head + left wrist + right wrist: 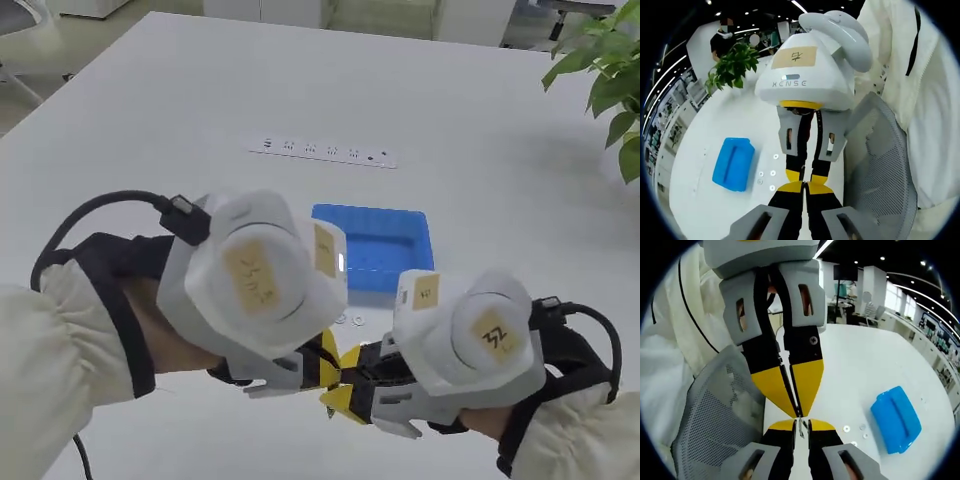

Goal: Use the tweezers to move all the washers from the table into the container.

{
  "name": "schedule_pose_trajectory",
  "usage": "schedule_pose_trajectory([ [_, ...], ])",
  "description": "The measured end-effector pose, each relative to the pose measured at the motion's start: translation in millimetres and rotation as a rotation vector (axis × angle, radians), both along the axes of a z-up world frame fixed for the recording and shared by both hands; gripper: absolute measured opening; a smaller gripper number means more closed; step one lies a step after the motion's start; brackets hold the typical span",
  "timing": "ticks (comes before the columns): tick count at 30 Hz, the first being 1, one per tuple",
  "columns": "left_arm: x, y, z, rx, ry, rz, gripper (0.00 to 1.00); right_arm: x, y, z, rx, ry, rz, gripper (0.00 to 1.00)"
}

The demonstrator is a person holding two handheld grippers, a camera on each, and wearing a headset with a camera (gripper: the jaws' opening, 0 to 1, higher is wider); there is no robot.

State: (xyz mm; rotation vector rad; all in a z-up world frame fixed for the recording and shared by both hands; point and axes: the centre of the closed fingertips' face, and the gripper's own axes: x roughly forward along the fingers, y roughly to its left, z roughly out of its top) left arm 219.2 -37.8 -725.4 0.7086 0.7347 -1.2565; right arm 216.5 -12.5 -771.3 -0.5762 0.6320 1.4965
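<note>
A slim pair of metal tweezers (790,385) runs between two grippers held tip to tip over the near edge of a white table (450,120). The left gripper (805,189) is clamped on them. The right gripper (801,426) has its jaws close around their tip, but its grip cannot be told. Four small silver washers (846,428) lie loose on the table, just beside the near edge of a shallow blue container (372,212). Beyond it lies a white power strip (322,152), with bare tabletop all around. A leafy plant (605,70) is at the far right.
</note>
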Motion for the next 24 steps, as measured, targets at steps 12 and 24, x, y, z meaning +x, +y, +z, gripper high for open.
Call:
schedule_pose_trajectory([
  [12,4.1,2.0,7.6,-0.042,-0.055,0.027,0.0,3.2,0.3,5.9,0.005,-0.031,-0.013,0.02],
  [24,22.2,26.3,35.9,-0.319,-0.095,0.407,0.25,13.3,2.2,14.0,0.058,0.014,-0.133,0.01],
])
